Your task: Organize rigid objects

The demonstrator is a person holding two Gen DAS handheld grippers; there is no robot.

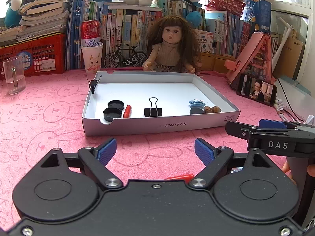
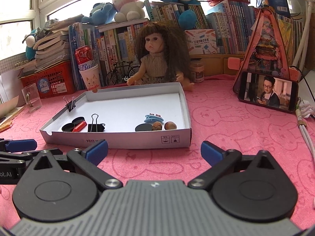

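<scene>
A shallow white box lid (image 1: 157, 126) (image 2: 118, 137) lies on the pink mat. Inside it are two black round caps (image 1: 112, 112) (image 2: 68, 127), a red cylinder (image 1: 127, 111) (image 2: 79, 126), a large black binder clip (image 1: 153, 111) (image 2: 96, 127), a blue hair clip (image 1: 196, 103) (image 2: 153, 118), a dark oval piece (image 1: 195, 111) (image 2: 143, 127) and two brown nuts (image 1: 212, 109) (image 2: 170, 125). A small binder clip (image 1: 94, 83) (image 2: 71, 102) grips the lid's left wall. My left gripper (image 1: 155, 150) is open in front of the lid, with another red piece (image 1: 182, 176) on the mat beneath it. My right gripper (image 2: 154, 151) is open and empty.
A doll (image 1: 172, 45) (image 2: 157, 55), a model bicycle (image 1: 126, 56), a paper cup holding a red can (image 1: 92, 47) and rows of books stand behind the lid. A glass mug (image 1: 14, 75) is at the left. A phone (image 2: 267, 92) and cables (image 2: 305, 129) are at the right.
</scene>
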